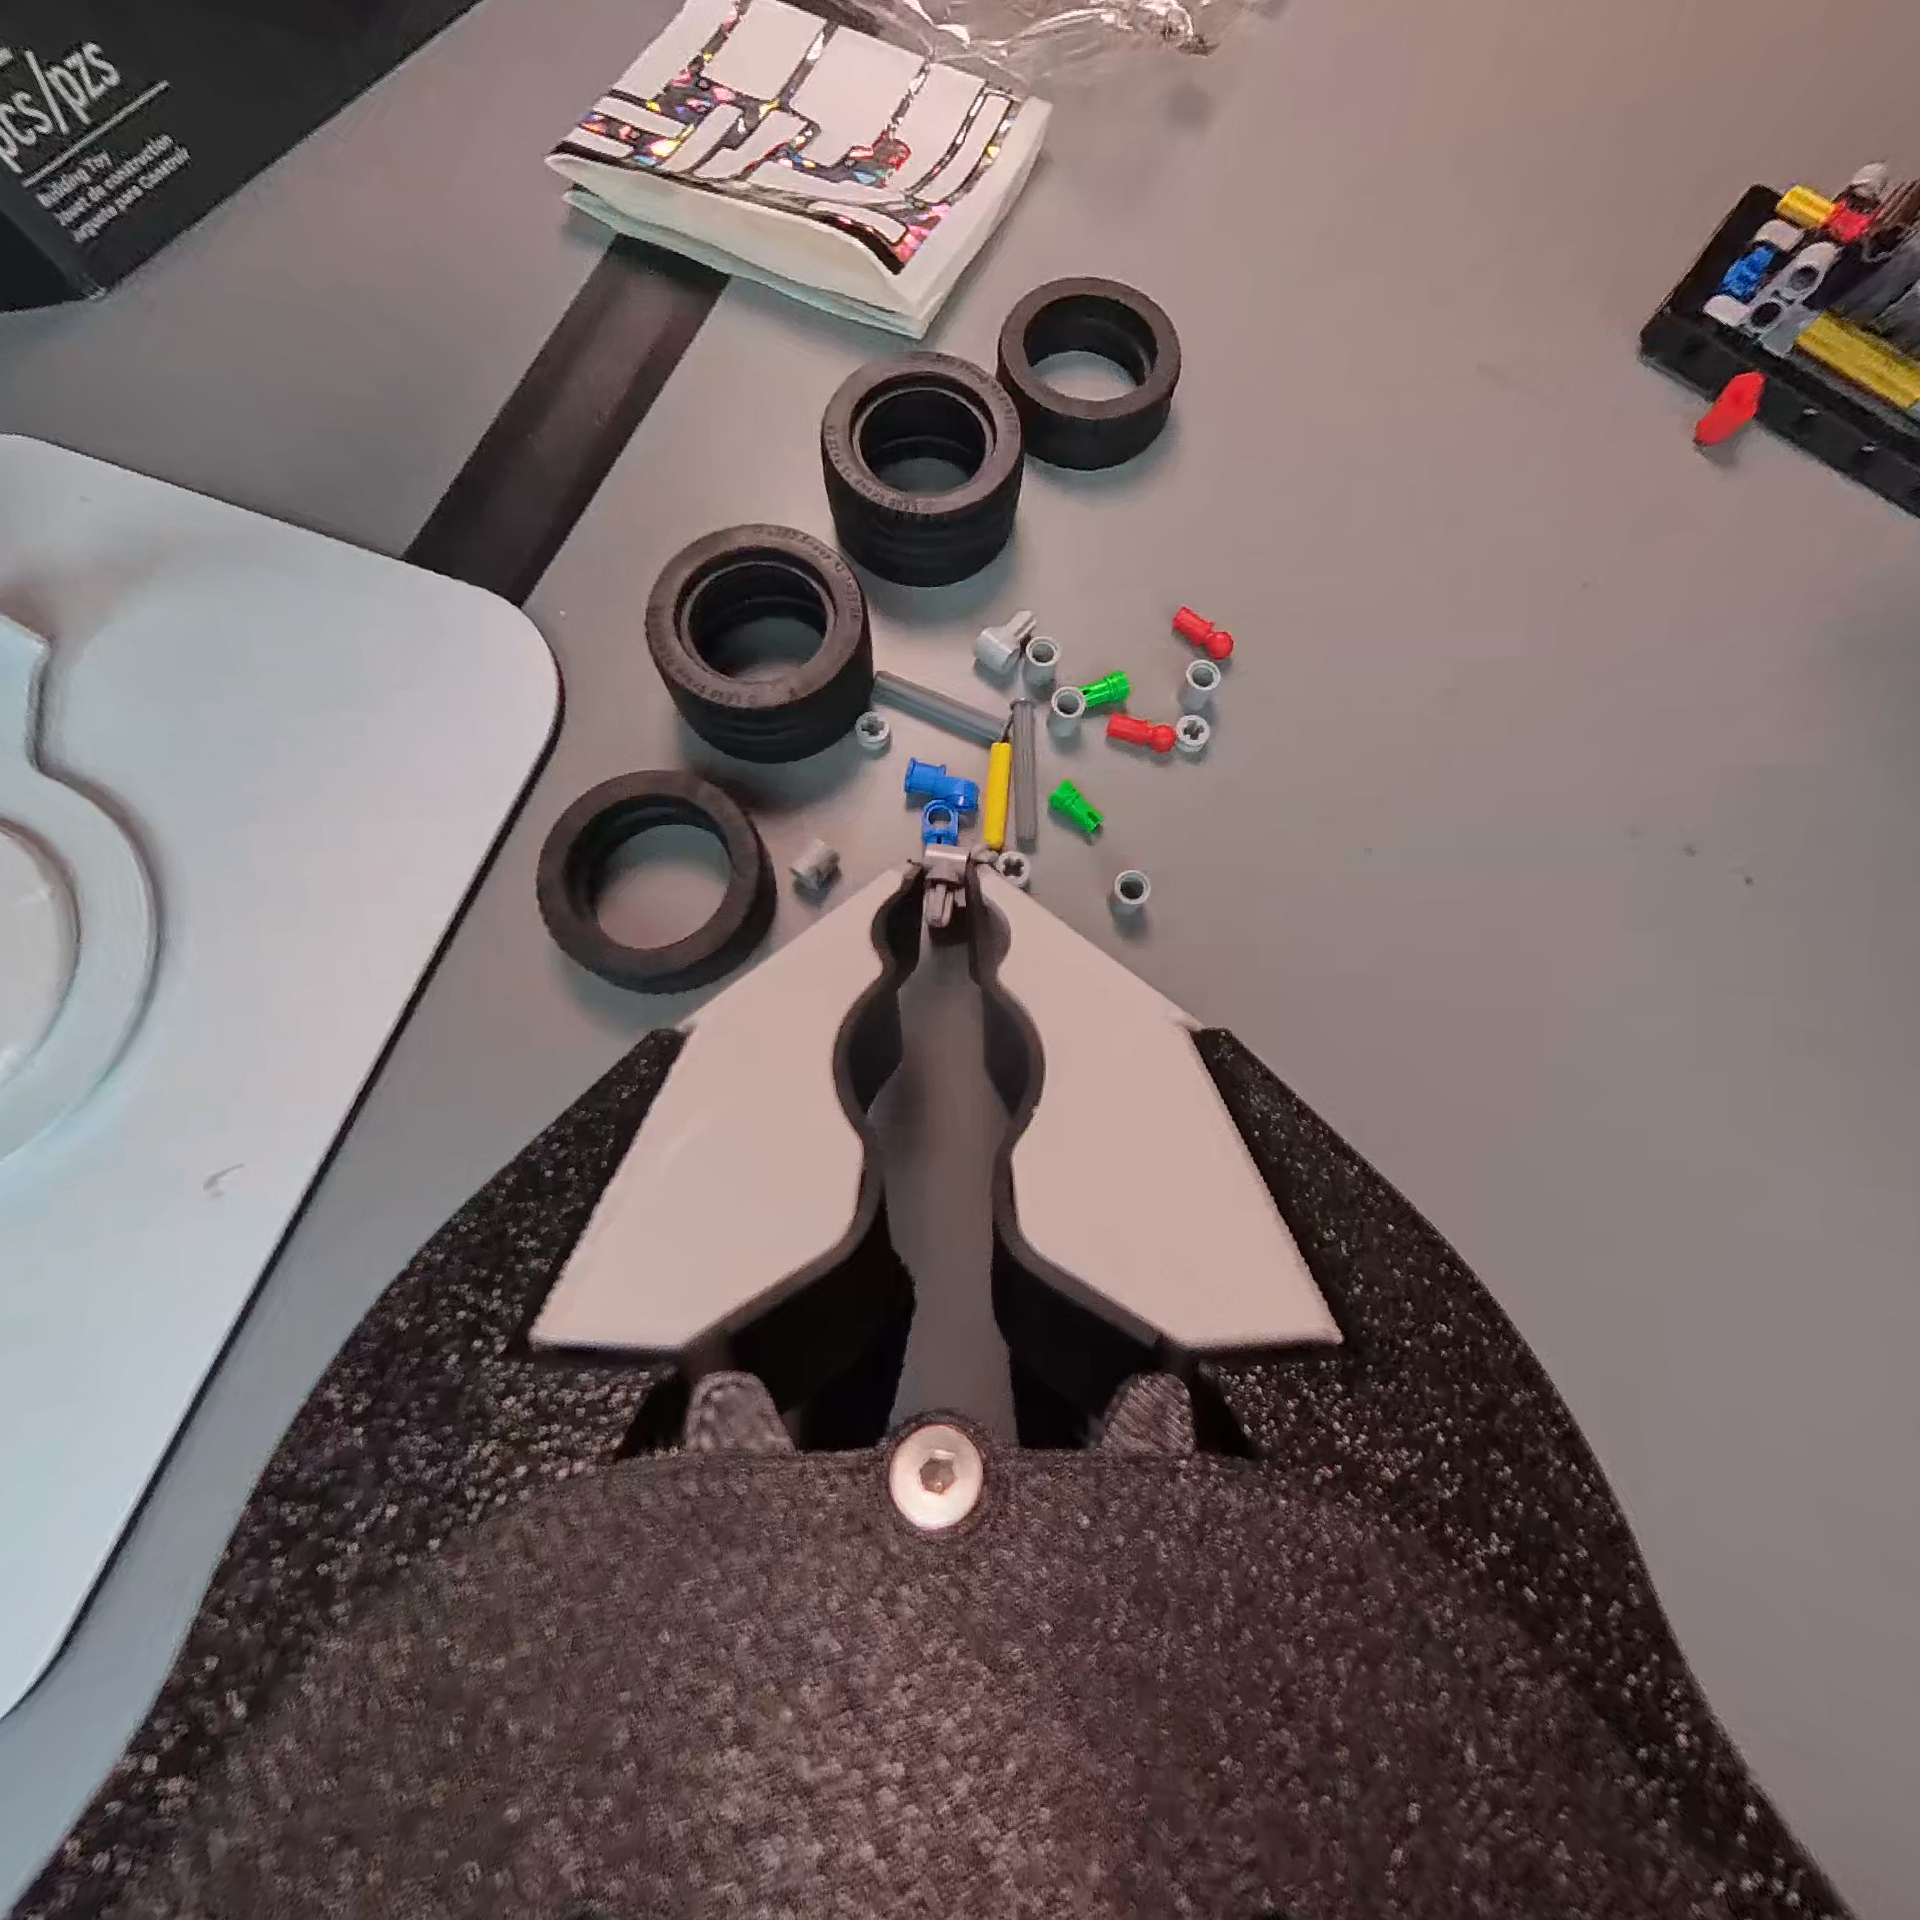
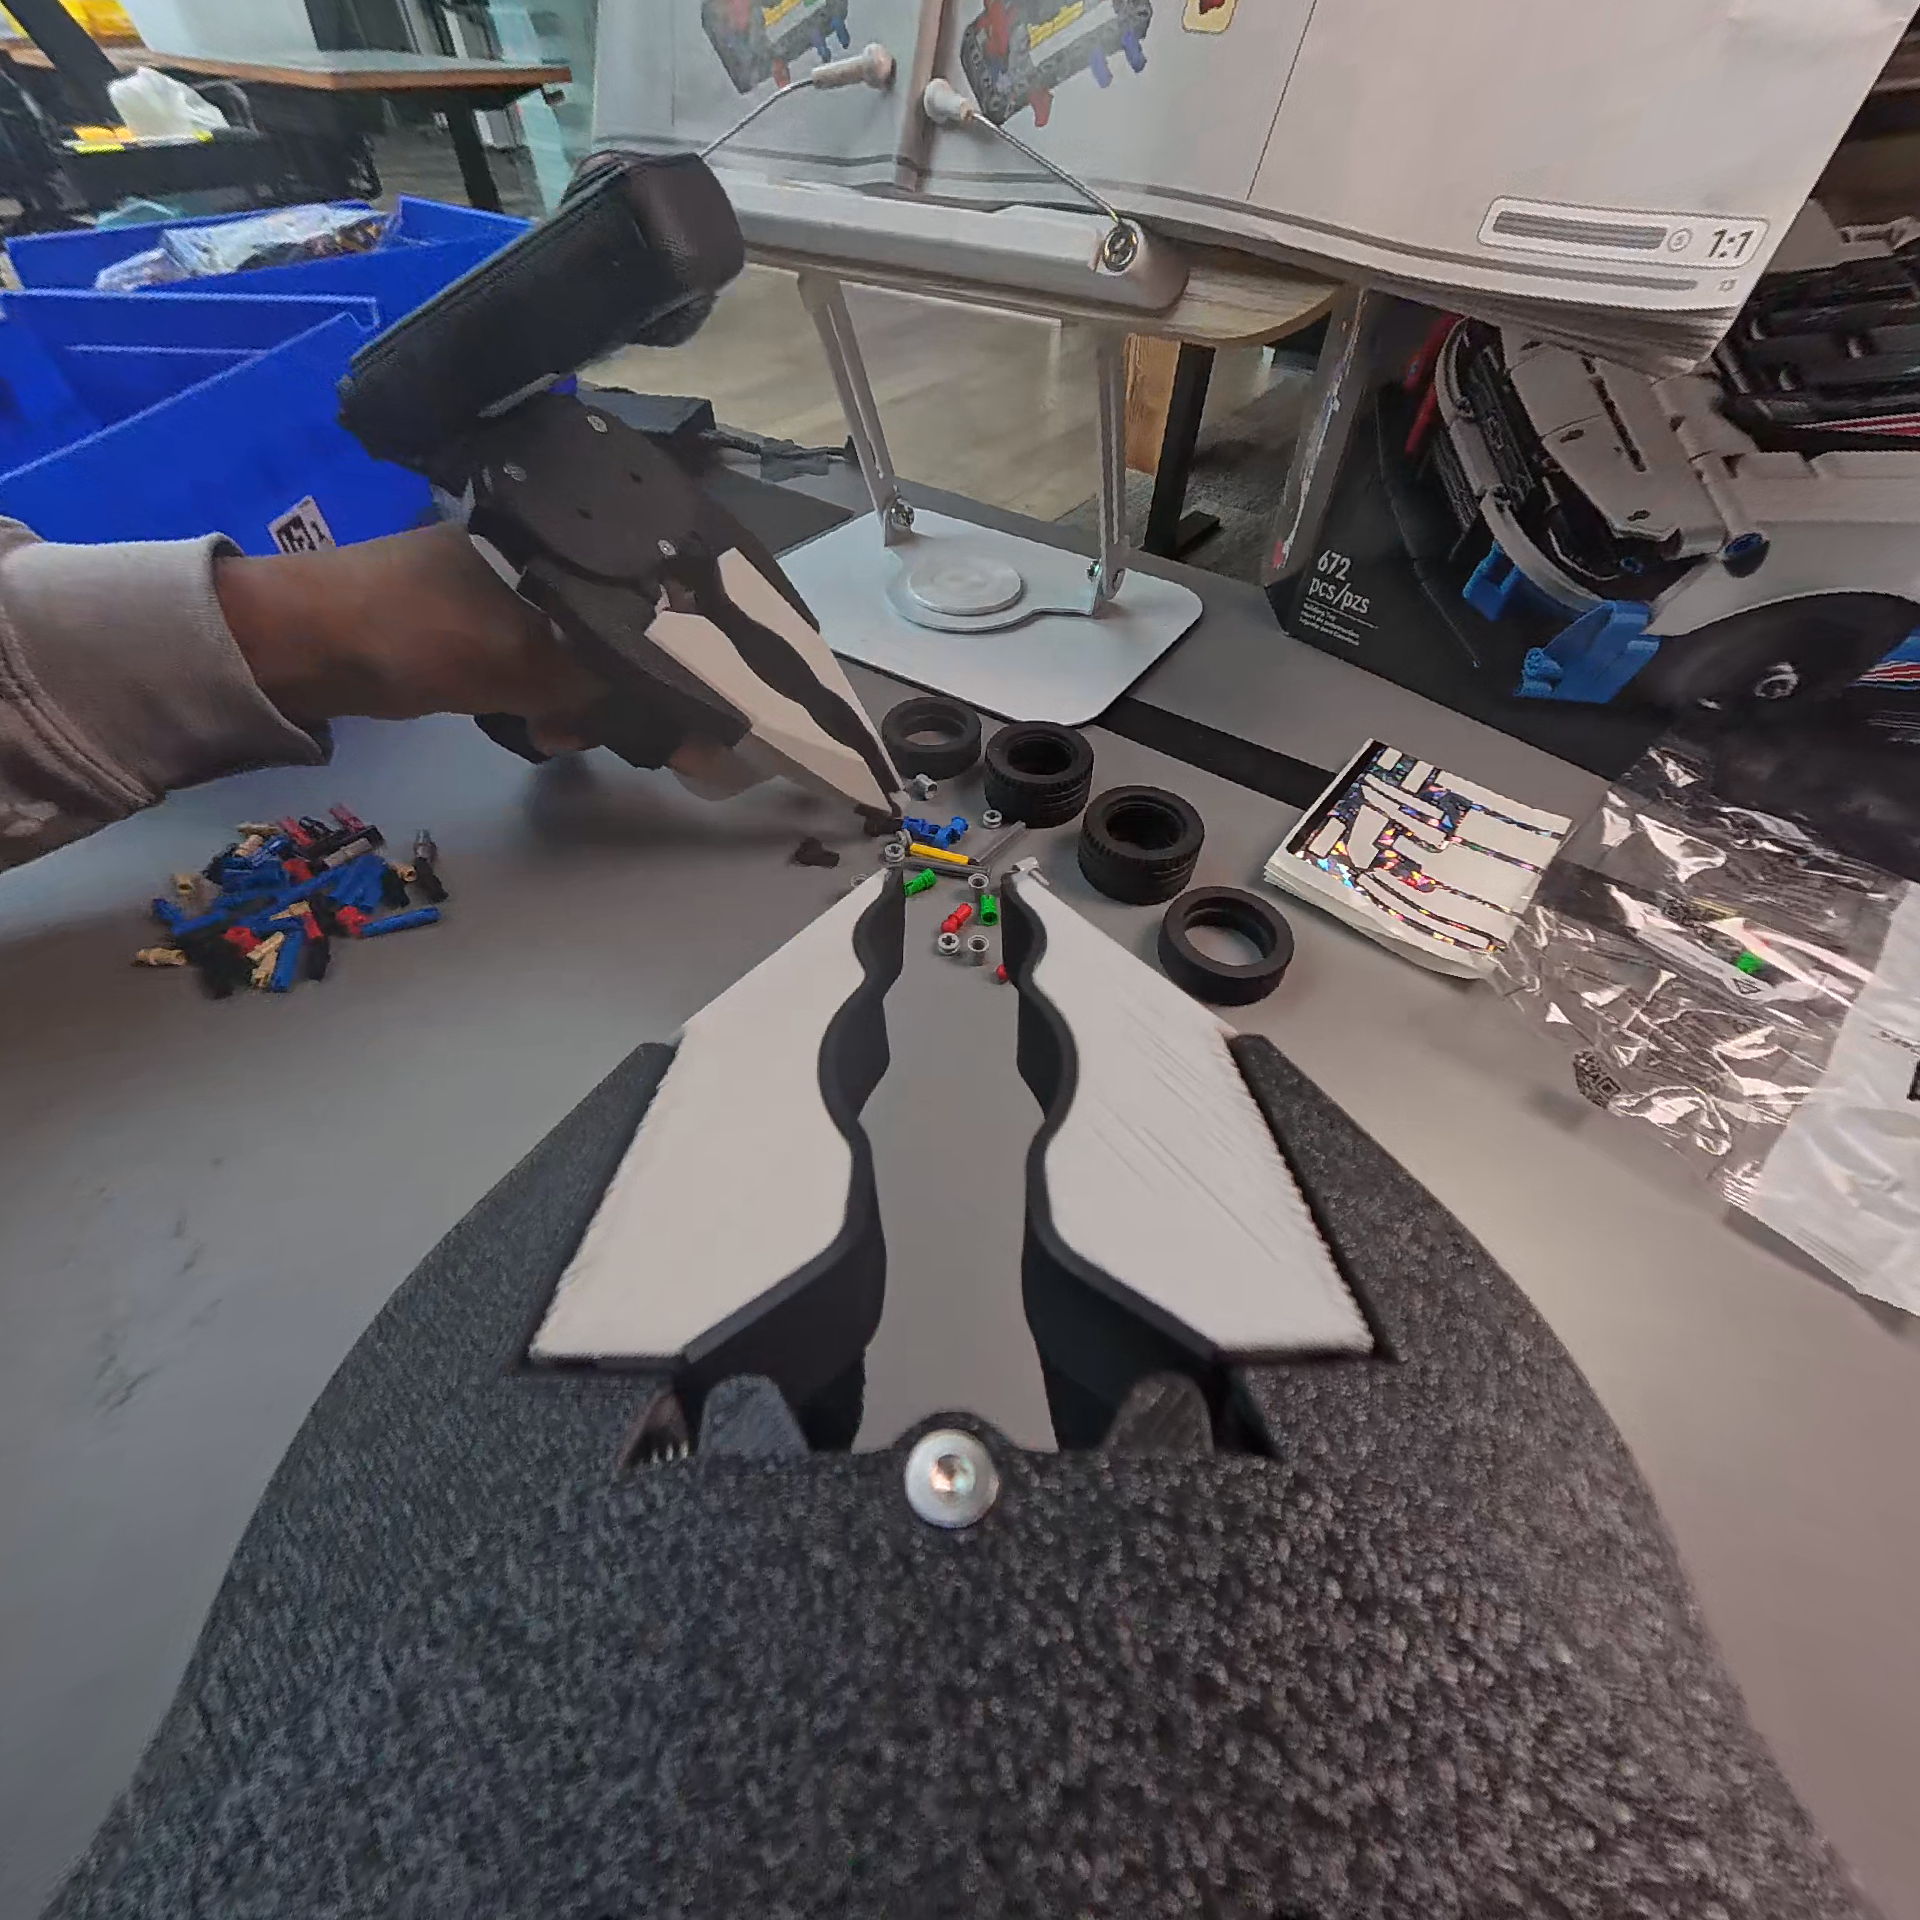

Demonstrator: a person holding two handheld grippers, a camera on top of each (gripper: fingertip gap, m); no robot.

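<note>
A grey table (image 2: pixel 312 1143) carries everything. At its far side stands a large black toy box (image 2: pixel 1558 499) with a car picture and white printed lettering, and above it an open instruction booklet (image 2: pixel 1351 104) rests on a pale metal stand (image 2: pixel 997 613). Blue bins (image 2: pixel 208 416) sit far left, one bearing a square code sticker.

A clear printed plastic bag (image 2: pixel 1683 956) lies to the right, beside a folded sheet of shiny holographic stickers (image 1: pixel 800 156). A black partly built frame (image 1: pixel 1808 332) with yellow, blue and red parts sits at the right edge in the left wrist view.

Four black rubber tyres (image 1: pixel 758 644) lie in a loose row, their sidewalls bearing tiny raised lettering too small to read. Left of them a heap of blue, black and tan pins (image 2: pixel 281 904) is piled.

The left gripper (image 1: pixel 951 883), held by a person's hand (image 2: pixel 416 634), is clenched on a small grey connector piece (image 1: pixel 948 878), low over the table among scattered red, green, blue, yellow and grey small parts (image 1: pixel 1091 727).

The right gripper (image 2: pixel 948 878) is released, fingers apart, hovering near the same scatter.
</note>
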